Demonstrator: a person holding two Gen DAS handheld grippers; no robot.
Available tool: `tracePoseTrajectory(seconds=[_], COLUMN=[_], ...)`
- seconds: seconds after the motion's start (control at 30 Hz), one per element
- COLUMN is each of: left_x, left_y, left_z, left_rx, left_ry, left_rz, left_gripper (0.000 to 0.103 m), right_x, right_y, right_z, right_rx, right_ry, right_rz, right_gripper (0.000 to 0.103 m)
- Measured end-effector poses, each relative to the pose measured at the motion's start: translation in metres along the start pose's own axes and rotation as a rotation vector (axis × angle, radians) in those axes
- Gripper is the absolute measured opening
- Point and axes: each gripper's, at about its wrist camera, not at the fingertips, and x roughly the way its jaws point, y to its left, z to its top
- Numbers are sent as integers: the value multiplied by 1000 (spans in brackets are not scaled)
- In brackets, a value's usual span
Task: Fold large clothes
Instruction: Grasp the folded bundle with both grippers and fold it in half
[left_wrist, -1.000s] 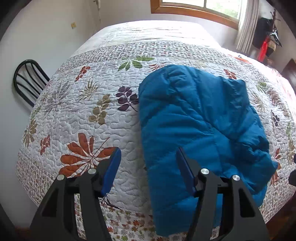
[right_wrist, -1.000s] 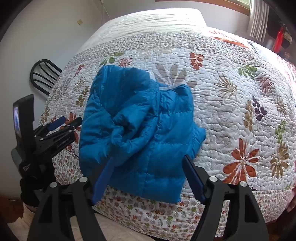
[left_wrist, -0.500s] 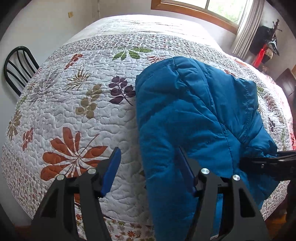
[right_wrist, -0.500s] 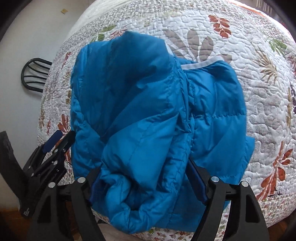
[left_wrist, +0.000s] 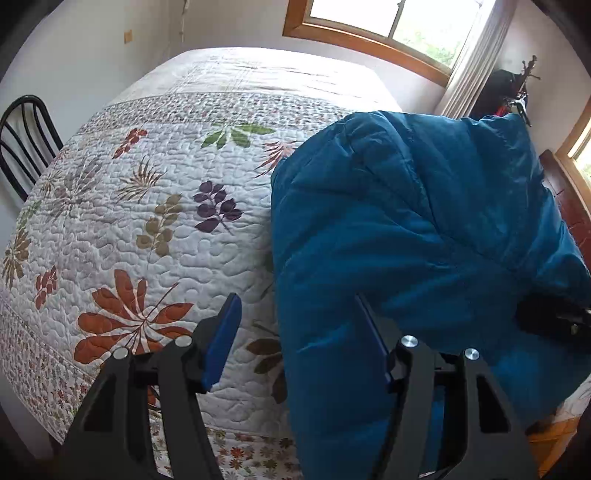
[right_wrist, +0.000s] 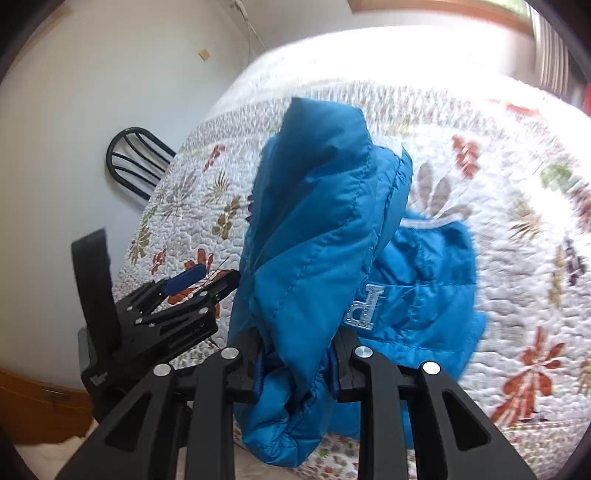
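A blue puffer jacket (left_wrist: 413, 236) lies on a bed with a leaf-patterned quilt (left_wrist: 155, 206). My right gripper (right_wrist: 297, 363) is shut on a bunched fold of the jacket (right_wrist: 314, 240) and holds it raised above the bed; a white letter patch shows on the part below. My left gripper (left_wrist: 295, 336) is open, its jaws wide apart at the jacket's left edge, the right finger against the fabric. The left gripper also shows in the right wrist view (right_wrist: 192, 284), just left of the lifted fabric.
A black metal chair (left_wrist: 26, 144) stands at the bed's left side by the wall. A window with a wooden frame (left_wrist: 373, 37) and curtain is behind the bed. Dark objects sit at the far right (left_wrist: 513, 96). Wooden floor shows below the bed edge.
My right gripper has closed on the jacket's near edge and lifted it up off the bed. My left gripper stays open and has shifted slightly closer to the jacket.
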Motion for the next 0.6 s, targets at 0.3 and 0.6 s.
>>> tracePoseTrajectory(seconds=[0.3,0.6], left_x=[36,67], left_y=[-73,-85], left_z=[-19,-41], left_rx=[177,258], left_ry=[95,119], left_rz=[-39,27], left_gripper=[62,65], right_x=[25,83], right_y=[-91,-136], right_z=[-69,-93], right_rx=[310,363], right_ry=[83,127], right_rz=[-67,39], right_gripper=[26,34])
